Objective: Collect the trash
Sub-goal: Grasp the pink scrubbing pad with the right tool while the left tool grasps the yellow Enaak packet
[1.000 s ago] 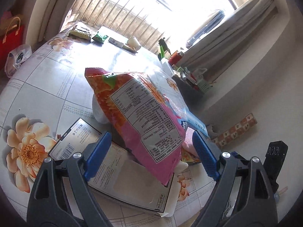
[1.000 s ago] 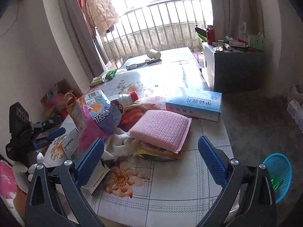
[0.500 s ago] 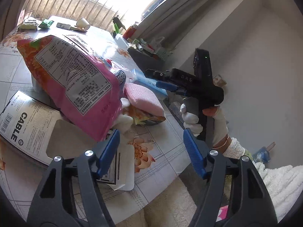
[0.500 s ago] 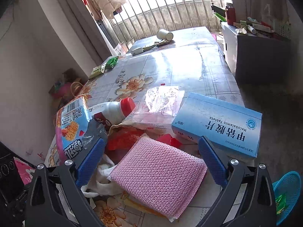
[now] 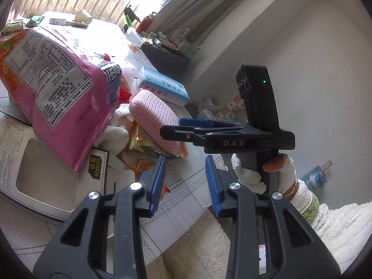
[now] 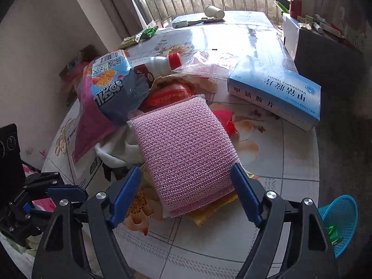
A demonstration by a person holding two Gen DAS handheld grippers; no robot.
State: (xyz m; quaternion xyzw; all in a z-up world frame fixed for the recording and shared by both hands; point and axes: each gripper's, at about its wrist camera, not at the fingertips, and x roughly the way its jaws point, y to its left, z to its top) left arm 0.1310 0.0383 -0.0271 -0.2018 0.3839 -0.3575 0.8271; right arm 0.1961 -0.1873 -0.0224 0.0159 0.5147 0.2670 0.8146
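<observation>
While the pink sponge (image 6: 186, 153), lying atop the trash pile on the worktop (image 6: 267, 186), is straddled by the open right tool (image 6: 186, 195), the wrappers beneath could be dragged off if it is pinched carelessly.

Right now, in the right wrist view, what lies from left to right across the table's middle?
Pink snack bag → pink scrubbing pad → blue medicine box. Beyond the table edge, a blue basket.
</observation>
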